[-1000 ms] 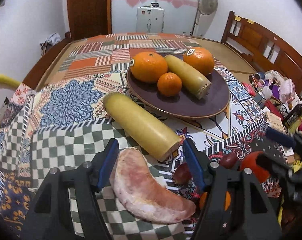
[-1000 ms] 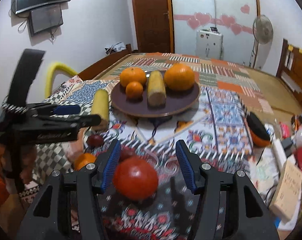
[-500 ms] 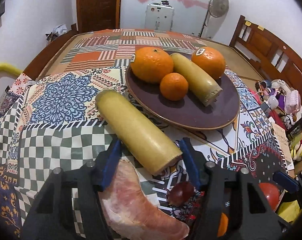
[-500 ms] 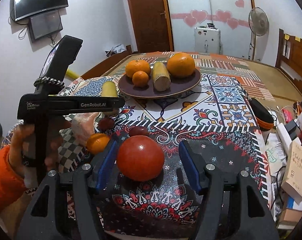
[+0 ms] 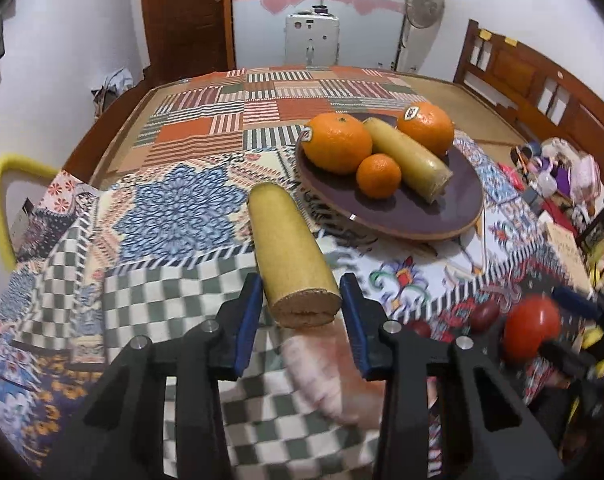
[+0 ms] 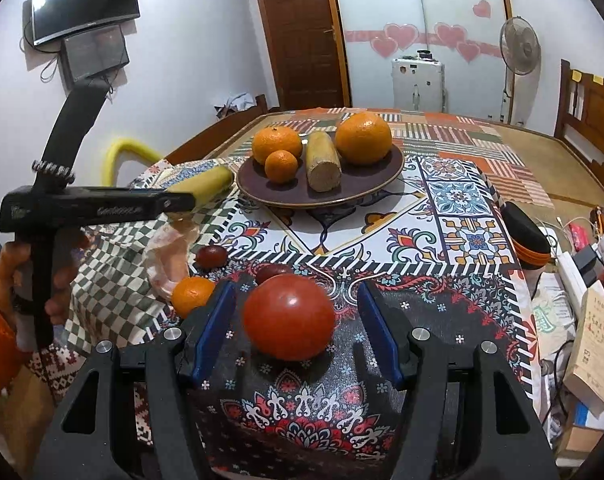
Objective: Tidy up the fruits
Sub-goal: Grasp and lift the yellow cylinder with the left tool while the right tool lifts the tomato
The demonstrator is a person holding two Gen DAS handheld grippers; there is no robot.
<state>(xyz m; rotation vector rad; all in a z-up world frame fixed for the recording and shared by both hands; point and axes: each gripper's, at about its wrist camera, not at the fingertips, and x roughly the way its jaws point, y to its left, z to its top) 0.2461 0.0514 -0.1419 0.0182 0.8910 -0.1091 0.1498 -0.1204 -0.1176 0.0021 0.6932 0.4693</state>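
My left gripper (image 5: 302, 320) straddles the near cut end of a tan cylinder-shaped fruit piece (image 5: 290, 252) lying on the patterned cloth. Its jaws are closing, and only thin gaps show beside the blue pads (image 5: 248, 320). A pink pomelo wedge (image 5: 333, 384) lies under it. My right gripper (image 6: 296, 332) stands open around a red round fruit (image 6: 288, 316), apart from it on both sides. The purple plate (image 6: 365, 188) farther back holds two large oranges (image 6: 363, 138), a small orange (image 6: 281, 166) and a second tan piece (image 6: 321, 162).
A small orange (image 6: 192, 294) and two dark red fruits (image 6: 212, 256) lie left of the red fruit. A glasses case (image 6: 525, 240), books (image 6: 593, 340) and clutter crowd the table's right edge. A yellow chair back (image 5: 2, 200) stands at the left.
My left gripper moved forward off the pomelo wedge to the tan piece's near end, and its jaws narrowed. The right gripper's jaws widened a little and stayed around the red fruit.
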